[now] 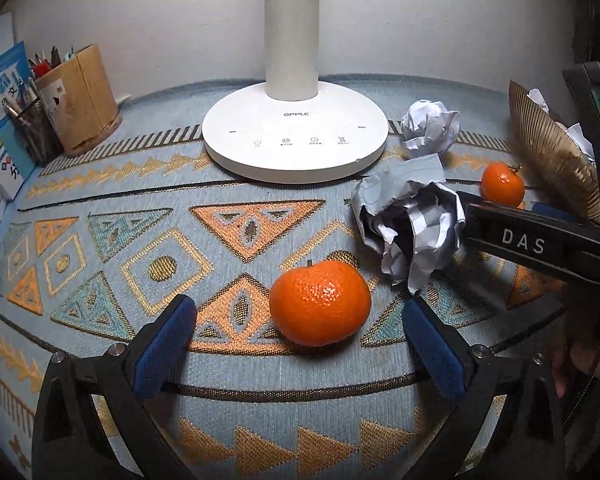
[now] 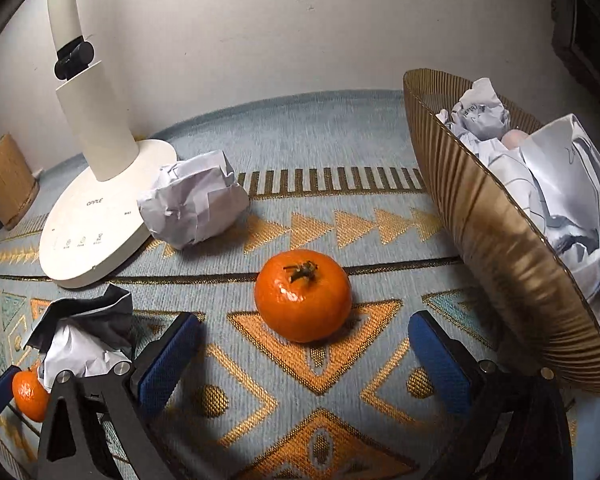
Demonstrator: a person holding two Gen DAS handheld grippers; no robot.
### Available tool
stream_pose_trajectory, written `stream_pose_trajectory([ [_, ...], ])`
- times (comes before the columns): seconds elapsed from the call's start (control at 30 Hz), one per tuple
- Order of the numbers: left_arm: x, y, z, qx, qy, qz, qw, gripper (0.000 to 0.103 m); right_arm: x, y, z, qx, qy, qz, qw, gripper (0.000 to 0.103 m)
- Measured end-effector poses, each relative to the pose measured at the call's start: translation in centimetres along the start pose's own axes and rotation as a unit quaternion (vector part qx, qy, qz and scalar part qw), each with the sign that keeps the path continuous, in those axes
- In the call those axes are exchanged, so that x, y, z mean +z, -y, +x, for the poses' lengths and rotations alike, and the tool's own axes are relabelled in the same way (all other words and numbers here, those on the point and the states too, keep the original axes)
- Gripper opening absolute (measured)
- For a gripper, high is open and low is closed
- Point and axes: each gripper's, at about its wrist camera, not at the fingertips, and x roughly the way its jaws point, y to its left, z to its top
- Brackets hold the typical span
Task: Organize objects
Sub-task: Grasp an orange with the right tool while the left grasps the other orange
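Observation:
My left gripper (image 1: 300, 320) is open on the patterned cloth, with a mandarin (image 1: 320, 303) between its blue pads. My right gripper (image 2: 305, 344) is open too, with a second mandarin (image 2: 303, 295) just ahead between its pads; that fruit shows far right in the left view (image 1: 502, 184). Two crumpled paper balls lie by the lamp: a white one (image 2: 194, 204) (image 1: 430, 126) and a larger shaded one (image 1: 408, 224) (image 2: 82, 336). A ribbed gold bowl (image 2: 500, 240) (image 1: 552, 152) at the right holds several crumpled papers (image 2: 560, 168).
A white OPPLE lamp (image 1: 294, 136) stands at the back centre against the wall. A cardboard pen holder (image 1: 82, 98), a mesh pen cup (image 1: 36, 128) and books (image 1: 0, 128) stand at the back left. The right gripper's black body (image 1: 532, 244) reaches in from the right.

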Motion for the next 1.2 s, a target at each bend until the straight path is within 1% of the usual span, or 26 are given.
stream_pose_trajectory([
  [0.27,0.07,0.02,0.0,0.0,0.0,0.0,1.0,0.103,0.03,0.49,-0.02,0.002,0.001,0.003,1.0,0.103],
  [1.2,-0.03,0.03,0.0,0.001,0.0,0.0,1.0,0.103,0.24,0.06,-0.03,0.001,0.0,0.002,1.0,0.103],
])
